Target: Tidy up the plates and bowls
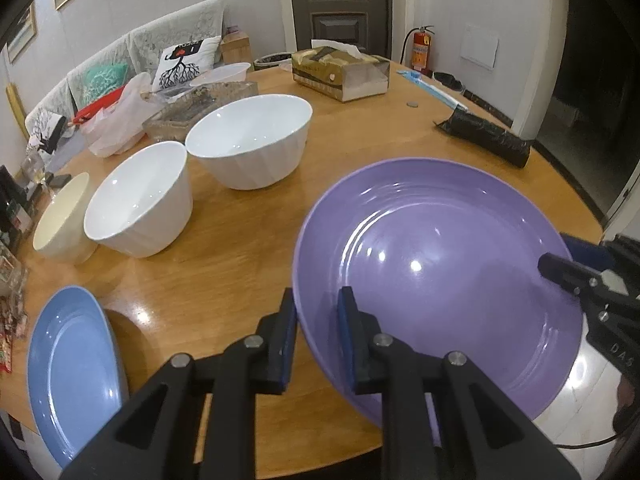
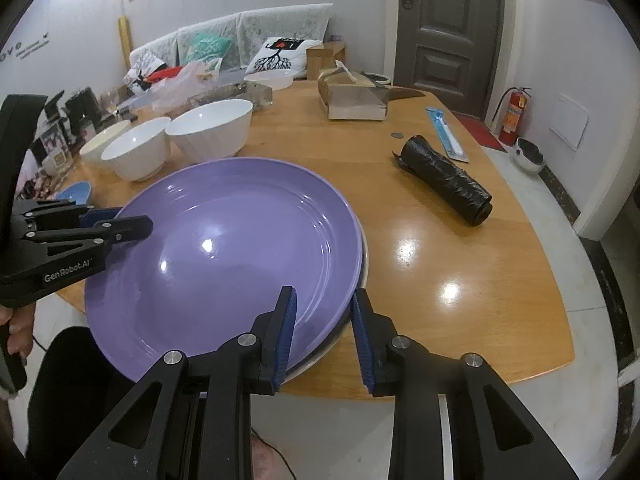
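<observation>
A large purple plate [image 1: 440,264] [image 2: 224,256] is held between both grippers, partly over the table's near edge. My left gripper [image 1: 318,300] straddles its left rim, jaws close around it. My right gripper [image 2: 324,300] straddles its right rim, where a white plate [image 2: 362,268] shows just under the purple one; it also shows at the plate's far side in the left wrist view [image 1: 560,268]. Two white bowls [image 1: 250,140] [image 1: 140,200] and a cream bowl [image 1: 60,220] stand in a row at the left. A blue plate [image 1: 72,364] lies at the near left edge.
The wooden table [image 2: 460,280] carries a black rolled bag [image 2: 444,180], a tissue box [image 2: 352,92], a glass tray [image 1: 192,108], plastic bags [image 1: 116,120] and a coin [image 1: 412,105]. A sofa and a door stand behind.
</observation>
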`<state>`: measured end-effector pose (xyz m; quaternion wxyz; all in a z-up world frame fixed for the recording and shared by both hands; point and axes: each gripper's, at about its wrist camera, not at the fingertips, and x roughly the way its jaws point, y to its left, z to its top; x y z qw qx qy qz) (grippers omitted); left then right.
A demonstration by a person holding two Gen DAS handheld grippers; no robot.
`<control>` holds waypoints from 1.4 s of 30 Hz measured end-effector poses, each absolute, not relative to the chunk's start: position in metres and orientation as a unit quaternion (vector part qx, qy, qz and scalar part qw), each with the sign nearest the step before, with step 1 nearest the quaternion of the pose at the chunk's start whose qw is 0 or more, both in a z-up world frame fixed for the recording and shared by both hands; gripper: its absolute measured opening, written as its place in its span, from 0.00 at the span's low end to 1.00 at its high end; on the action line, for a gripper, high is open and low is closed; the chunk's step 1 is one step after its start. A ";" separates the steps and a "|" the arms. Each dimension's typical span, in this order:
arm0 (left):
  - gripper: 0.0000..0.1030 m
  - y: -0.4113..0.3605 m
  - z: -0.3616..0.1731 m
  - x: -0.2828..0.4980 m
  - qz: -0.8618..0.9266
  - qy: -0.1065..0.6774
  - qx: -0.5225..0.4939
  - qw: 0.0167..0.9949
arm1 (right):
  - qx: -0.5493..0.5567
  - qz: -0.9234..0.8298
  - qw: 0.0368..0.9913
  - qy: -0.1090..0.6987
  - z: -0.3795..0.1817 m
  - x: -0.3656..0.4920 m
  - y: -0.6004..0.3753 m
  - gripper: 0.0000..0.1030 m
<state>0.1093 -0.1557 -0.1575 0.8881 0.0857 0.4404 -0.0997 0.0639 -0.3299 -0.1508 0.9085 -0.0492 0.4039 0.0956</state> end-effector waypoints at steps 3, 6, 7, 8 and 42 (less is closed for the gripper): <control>0.16 -0.158 -0.160 0.109 -0.100 0.441 0.093 0.887 | -0.057 0.089 0.906 0.409 -0.152 0.066 -0.330 0.23; 0.16 -0.160 -0.162 0.109 -0.095 0.437 0.103 0.888 | -0.062 0.088 0.906 0.410 -0.152 0.067 -0.328 0.23; 0.16 -0.161 -0.163 0.109 -0.095 0.437 0.106 0.888 | -0.067 0.086 0.905 0.410 -0.152 0.067 -0.327 0.23; 0.16 -0.161 -0.163 0.109 -0.095 0.437 0.107 0.888 | -0.071 0.084 0.905 0.411 -0.152 0.068 -0.326 0.23; 0.61 0.127 -0.110 0.015 0.037 0.335 -0.106 0.936 | -0.095 0.221 0.913 0.328 -0.077 0.046 -0.135 0.98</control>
